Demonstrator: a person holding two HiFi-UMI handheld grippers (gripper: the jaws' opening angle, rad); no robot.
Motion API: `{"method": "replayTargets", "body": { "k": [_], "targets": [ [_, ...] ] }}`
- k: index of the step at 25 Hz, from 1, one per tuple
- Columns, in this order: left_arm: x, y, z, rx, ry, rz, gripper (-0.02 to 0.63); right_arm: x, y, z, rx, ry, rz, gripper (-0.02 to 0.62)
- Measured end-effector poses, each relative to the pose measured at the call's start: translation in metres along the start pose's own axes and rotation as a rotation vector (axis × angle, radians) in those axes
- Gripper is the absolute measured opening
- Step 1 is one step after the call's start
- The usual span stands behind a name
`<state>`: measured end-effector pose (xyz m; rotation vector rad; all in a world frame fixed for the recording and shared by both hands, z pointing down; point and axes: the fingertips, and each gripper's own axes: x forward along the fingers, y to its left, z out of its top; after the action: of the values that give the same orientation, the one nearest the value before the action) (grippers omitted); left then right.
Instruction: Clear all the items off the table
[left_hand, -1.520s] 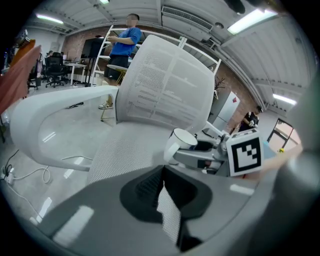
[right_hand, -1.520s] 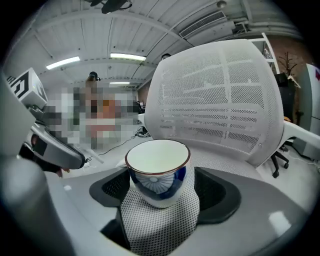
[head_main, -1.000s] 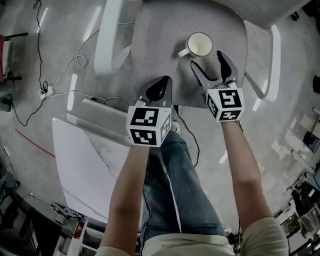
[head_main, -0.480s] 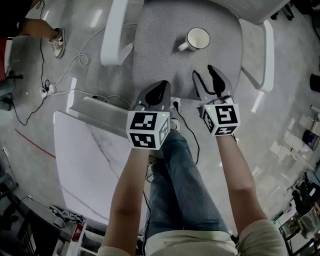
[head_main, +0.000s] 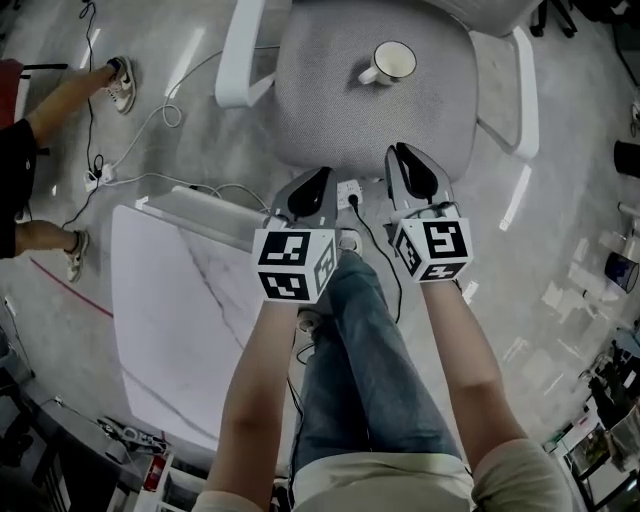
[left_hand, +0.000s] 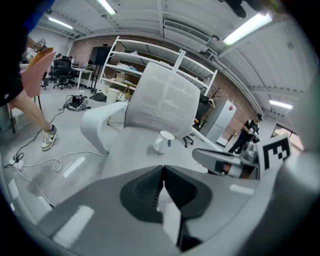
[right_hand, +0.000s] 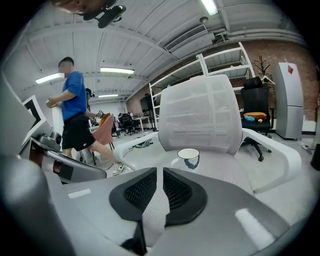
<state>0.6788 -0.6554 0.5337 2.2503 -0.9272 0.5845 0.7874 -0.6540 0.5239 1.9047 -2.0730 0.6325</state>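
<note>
The white glazed mug (head_main: 390, 62) stands on the office chair's grey mesh seat (head_main: 330, 115) at twelve o'clock, off the marble-veined tabletop (head_main: 170, 330) at eight o'clock. We judge a bump or a rolling chair could tip the smooth, round mug on that springy mesh. Our left hand-held gripper (head_main: 318, 180) is pressed together, empty; the right hand-held gripper (head_main: 403, 160) is closing on nothing.

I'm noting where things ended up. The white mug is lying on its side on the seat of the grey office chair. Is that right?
Not quite. The mug is not on its side: it stands upright, open mouth up, on the seat of the grey office chair. The right gripper view shows this plainly.
</note>
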Motion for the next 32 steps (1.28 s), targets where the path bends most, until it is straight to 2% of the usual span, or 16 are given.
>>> {"method": "replayTargets", "body": {
  "k": [4, 15, 32],
  "targets": [
    [-0.027, -0.004, -0.005, 0.011, -0.009, 0.004, 0.009, -0.021, 0.018, 0.002, -0.007, 0.004, -0.003, 0.000],
    [-0.106, -0.002, -0.012, 0.012, -0.060, 0.022, 0.009, -0.071, 0.089, 0.012, -0.014, -0.013, 0.037, -0.001],
    [-0.274, 0.008, -0.050, -0.019, -0.150, 0.124, 0.009, -0.175, 0.228, 0.014, -0.047, -0.014, 0.190, -0.002]
  ]
}}
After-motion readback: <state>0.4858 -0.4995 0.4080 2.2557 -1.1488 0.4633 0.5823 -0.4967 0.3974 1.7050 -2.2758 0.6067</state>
